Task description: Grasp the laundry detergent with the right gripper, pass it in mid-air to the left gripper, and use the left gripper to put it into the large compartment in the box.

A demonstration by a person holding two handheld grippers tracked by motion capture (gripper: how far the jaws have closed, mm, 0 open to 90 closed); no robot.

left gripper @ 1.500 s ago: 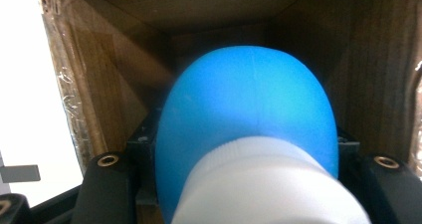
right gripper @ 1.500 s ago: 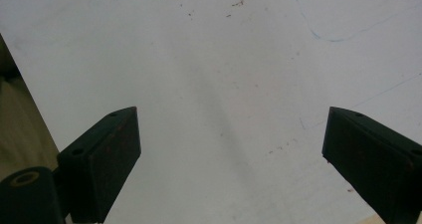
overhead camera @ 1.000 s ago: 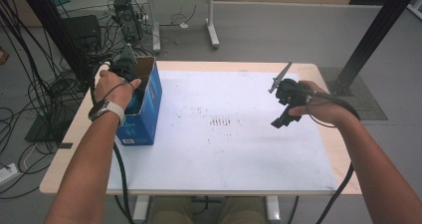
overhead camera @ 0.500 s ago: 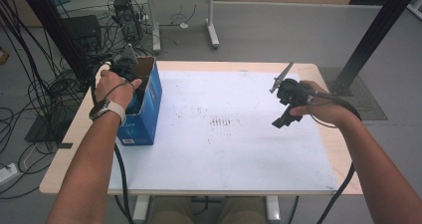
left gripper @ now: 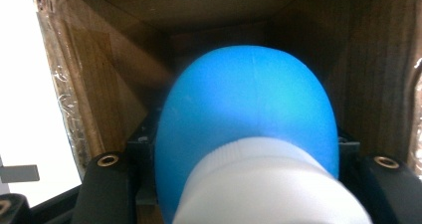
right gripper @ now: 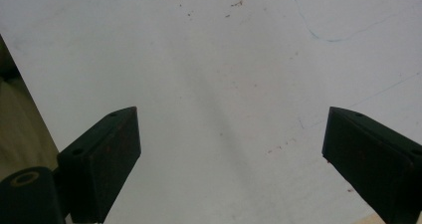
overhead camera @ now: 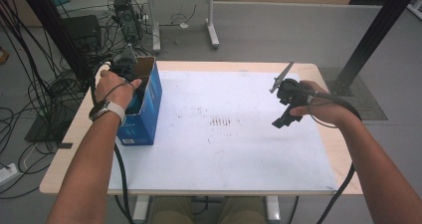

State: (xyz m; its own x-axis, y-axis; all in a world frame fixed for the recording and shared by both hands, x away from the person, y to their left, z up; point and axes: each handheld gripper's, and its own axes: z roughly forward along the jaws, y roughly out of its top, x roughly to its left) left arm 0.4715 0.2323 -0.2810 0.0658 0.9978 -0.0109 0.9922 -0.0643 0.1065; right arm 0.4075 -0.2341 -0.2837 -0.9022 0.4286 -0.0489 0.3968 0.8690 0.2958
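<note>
Blue fills most of what we see along the left hand-held gripper (left gripper: 239,204): a smooth, rounded blue plastic bottle (left gripper: 249,114) with a faint seam running down its middle and a ribbed white screw cap (left gripper: 268,184) pointing back toward the camera. The bottle's body bulges like an egg, glossy and evenly lit, with no label that we can make out. We hold it between the black jaws, which are closed in tight against its sides near the cap. It sits inside an open cardboard box, blue on the outside and brown inside (left gripper: 114,84), whose plain walls rise around the bottle on every side.

From the high view, the blue cardboard box (overhead camera: 144,117) stands at the left edge of the pale wooden surface (overhead camera: 74,149), partly on the large white sheet (overhead camera: 239,149) that covers most of it, and our left hand (overhead camera: 115,84) reaches down into its open top with the gripper.

Well apart, over the sheet's right part, our right hand-held gripper (overhead camera: 286,114) hangs above the sheet with its jaws spread wide and nothing between them; bare, lightly speckled white sheet shows below.
</note>
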